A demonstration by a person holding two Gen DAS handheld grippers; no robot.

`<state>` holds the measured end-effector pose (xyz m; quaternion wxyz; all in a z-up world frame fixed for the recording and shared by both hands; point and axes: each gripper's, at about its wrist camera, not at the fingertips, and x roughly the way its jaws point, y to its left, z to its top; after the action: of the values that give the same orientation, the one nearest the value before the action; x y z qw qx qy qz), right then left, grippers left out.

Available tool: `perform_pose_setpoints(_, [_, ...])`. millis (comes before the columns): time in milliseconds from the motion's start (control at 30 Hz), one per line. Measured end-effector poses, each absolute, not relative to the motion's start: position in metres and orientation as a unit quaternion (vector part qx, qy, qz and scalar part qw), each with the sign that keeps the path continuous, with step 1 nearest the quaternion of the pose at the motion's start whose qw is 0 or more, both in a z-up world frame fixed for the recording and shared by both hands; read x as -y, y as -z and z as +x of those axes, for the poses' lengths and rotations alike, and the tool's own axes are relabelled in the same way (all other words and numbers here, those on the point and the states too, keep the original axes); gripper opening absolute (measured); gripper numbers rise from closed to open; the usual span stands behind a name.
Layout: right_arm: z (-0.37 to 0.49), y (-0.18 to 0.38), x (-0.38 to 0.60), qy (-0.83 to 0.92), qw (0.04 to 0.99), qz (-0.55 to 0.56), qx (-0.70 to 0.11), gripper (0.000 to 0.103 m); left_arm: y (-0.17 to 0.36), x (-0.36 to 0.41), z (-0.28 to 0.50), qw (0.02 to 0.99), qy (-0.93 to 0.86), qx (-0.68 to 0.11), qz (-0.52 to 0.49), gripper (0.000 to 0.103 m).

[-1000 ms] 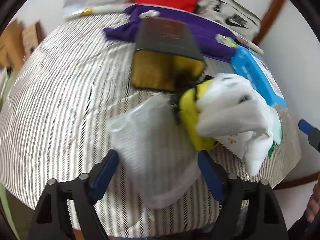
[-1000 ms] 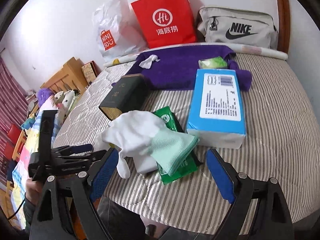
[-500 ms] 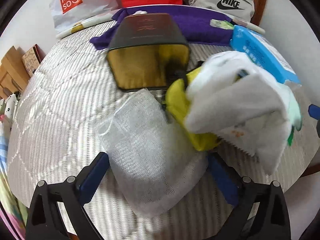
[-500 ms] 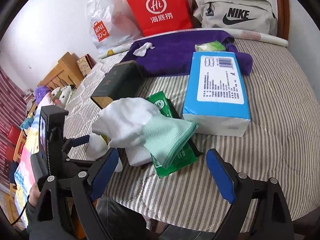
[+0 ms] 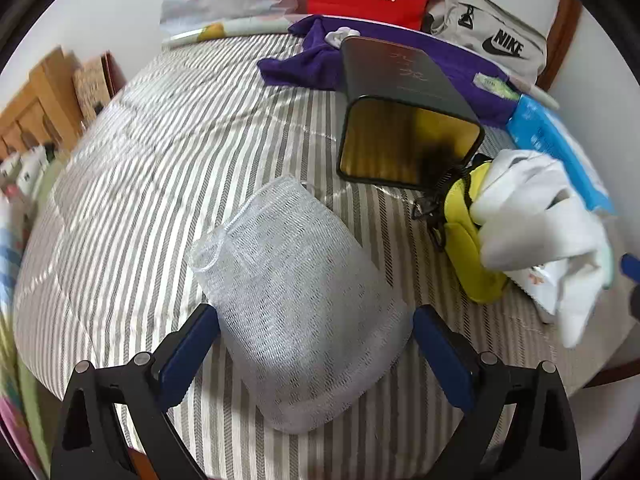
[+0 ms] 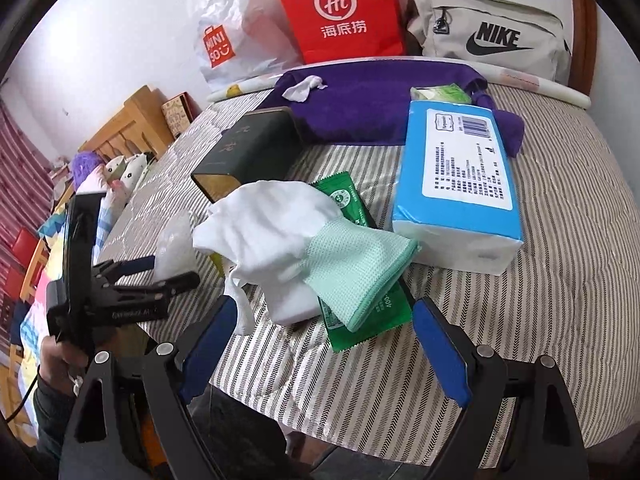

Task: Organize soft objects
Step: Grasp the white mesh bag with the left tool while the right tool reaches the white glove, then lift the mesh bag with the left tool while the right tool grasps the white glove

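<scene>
Your left gripper (image 5: 316,336) jaws closing around mesh pouch (image 5: 296,304), untouched; right gripper (image 6: 320,332) spread over white glove (image 6: 280,232).

A home bedroom: striped quilted bed (image 6: 560,208), wooden headboard (image 6: 582,24), shopping bags (image 6: 340,12) against the wall.

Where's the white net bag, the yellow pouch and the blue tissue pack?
net bag (image 5: 296,300), left wrist view, middle of the mesh.
yellow pouch (image 5: 466,240), left wrist view, its side.
tissue pack (image 6: 460,172), right wrist view, top label.
</scene>
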<state>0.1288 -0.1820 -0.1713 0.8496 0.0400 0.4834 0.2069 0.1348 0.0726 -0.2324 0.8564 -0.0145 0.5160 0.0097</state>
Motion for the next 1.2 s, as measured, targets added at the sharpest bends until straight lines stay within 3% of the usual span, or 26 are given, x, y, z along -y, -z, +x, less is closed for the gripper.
perform_pose_setpoints(133, [0.128,0.173,0.185,-0.201,0.850,0.041,-0.485,0.089,0.233,-0.066,0.135,0.872,-0.007,-0.489,0.003,0.091])
perform_pose_setpoints(467, [0.131,0.181,0.186,-0.194,0.846,0.037,-0.496,0.089,0.223,-0.076,0.125,0.889,0.023,-0.458,0.002,0.023])
perform_pose_setpoints(533, [0.131,0.181,0.184,-0.193,0.846,0.034,-0.496,0.089,0.223,-0.079,0.122,0.887,0.040,-0.460,-0.014,0.016])
perform_pose_setpoints(667, [0.131,0.182,0.180,-0.195,0.844,0.028,-0.499,0.089,0.220,-0.079,0.116,0.888,0.066,-0.454,-0.031,0.010])
perform_pose_setpoints(1200, [0.135,0.177,0.170,-0.223,0.855,0.048,-0.465,0.089,0.227,-0.081,0.118,0.882,0.060,-0.464,-0.056,0.010])
